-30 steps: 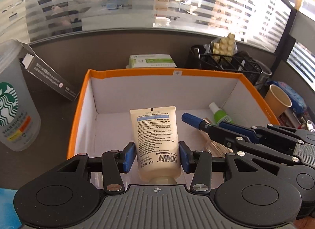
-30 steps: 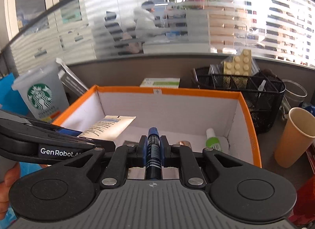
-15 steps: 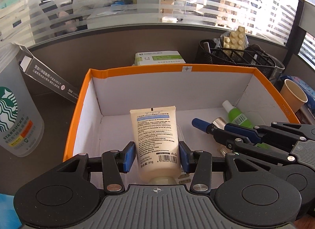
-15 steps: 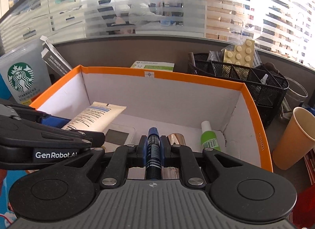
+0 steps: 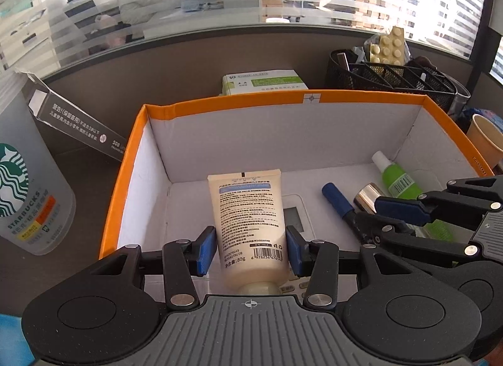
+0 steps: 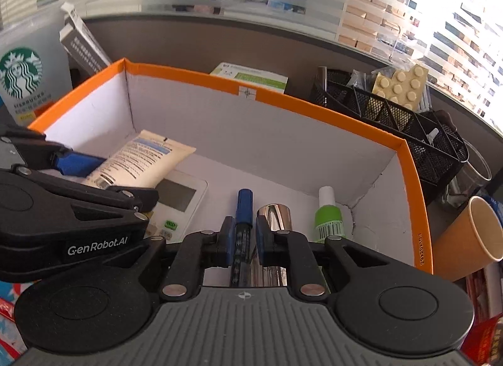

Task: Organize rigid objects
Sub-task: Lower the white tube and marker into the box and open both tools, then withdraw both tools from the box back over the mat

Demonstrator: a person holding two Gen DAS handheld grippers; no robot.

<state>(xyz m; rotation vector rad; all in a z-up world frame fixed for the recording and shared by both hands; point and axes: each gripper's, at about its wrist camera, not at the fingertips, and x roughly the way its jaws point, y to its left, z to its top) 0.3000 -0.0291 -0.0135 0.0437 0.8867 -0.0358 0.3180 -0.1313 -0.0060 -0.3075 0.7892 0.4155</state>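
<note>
Holding the cream tube [image 5: 248, 224] in my left tool [image 5: 250, 251], my right tool [image 6: 243, 241], jaws just easing, straddles the blue pen [image 6: 242, 218] lying lengthwise away inside the orange box [image 6: 314, 108].

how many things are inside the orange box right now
5. Cream tube at left in the left gripper, calculator under it, blue marker in the right gripper, silver cylinder, green bottle at right. More may be hidden.
</note>
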